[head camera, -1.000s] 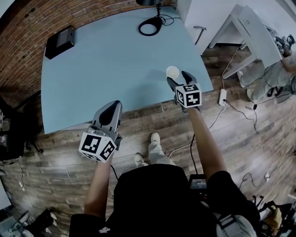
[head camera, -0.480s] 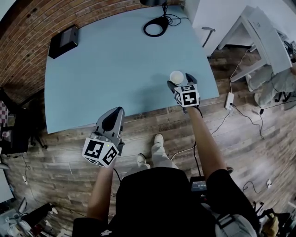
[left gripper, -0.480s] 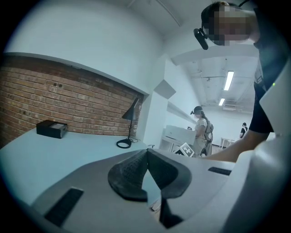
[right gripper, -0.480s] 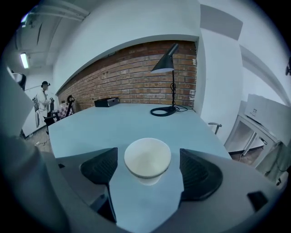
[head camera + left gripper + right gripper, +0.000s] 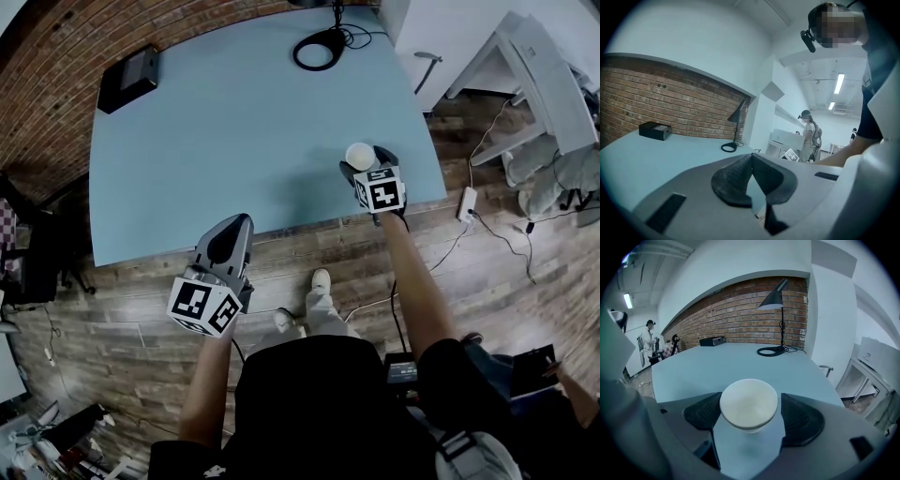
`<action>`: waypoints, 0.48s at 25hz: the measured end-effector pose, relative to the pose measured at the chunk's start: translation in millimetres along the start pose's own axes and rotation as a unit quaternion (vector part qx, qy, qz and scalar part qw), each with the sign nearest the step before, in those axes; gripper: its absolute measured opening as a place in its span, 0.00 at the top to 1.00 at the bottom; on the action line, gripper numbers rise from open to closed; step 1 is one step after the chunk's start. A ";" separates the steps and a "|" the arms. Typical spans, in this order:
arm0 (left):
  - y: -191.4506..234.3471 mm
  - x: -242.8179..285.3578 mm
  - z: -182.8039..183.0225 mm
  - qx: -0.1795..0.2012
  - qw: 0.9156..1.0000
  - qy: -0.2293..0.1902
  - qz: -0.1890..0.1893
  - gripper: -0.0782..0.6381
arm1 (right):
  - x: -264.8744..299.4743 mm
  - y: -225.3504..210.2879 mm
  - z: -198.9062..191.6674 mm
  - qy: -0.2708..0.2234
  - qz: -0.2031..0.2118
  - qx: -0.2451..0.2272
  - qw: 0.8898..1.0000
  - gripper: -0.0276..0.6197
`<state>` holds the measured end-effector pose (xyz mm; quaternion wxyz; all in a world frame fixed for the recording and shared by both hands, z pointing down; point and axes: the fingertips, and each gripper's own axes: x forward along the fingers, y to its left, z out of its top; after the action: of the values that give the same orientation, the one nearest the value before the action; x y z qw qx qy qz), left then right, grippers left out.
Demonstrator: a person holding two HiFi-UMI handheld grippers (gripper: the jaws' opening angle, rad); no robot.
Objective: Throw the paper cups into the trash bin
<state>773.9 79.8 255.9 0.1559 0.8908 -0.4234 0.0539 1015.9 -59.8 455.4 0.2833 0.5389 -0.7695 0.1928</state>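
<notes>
single white paper cup [image 5: 749, 403] upright on pale blue surface [image 5: 234, 122], near its right front corner. right claw [image 5: 366, 161] spread wide, one pad each side of cup, neither seen pressing: cup not gripped, not lifted. left claw [image 5: 231, 242] pinched together, empty, over wooden floor [image 5: 122, 309] just off surface edge. no trash bin in any view. judgement: task barely begun; grasp, carry and drop all left. no other cups seen.

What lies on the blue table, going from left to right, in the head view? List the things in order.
black box → lamp base → paper cup
</notes>
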 end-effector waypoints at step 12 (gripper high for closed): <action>3.3 -0.2 -0.8 -0.005 1.000 -0.002 0.003 0.88 | -1.0 3.8 3.2 -0.001 0.013 -0.006 1.000 0.40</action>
<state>771.3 78.2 257.4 0.1590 0.8890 -0.4265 0.0506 1011.9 -59.7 452.3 0.2835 0.5273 -0.7779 0.1912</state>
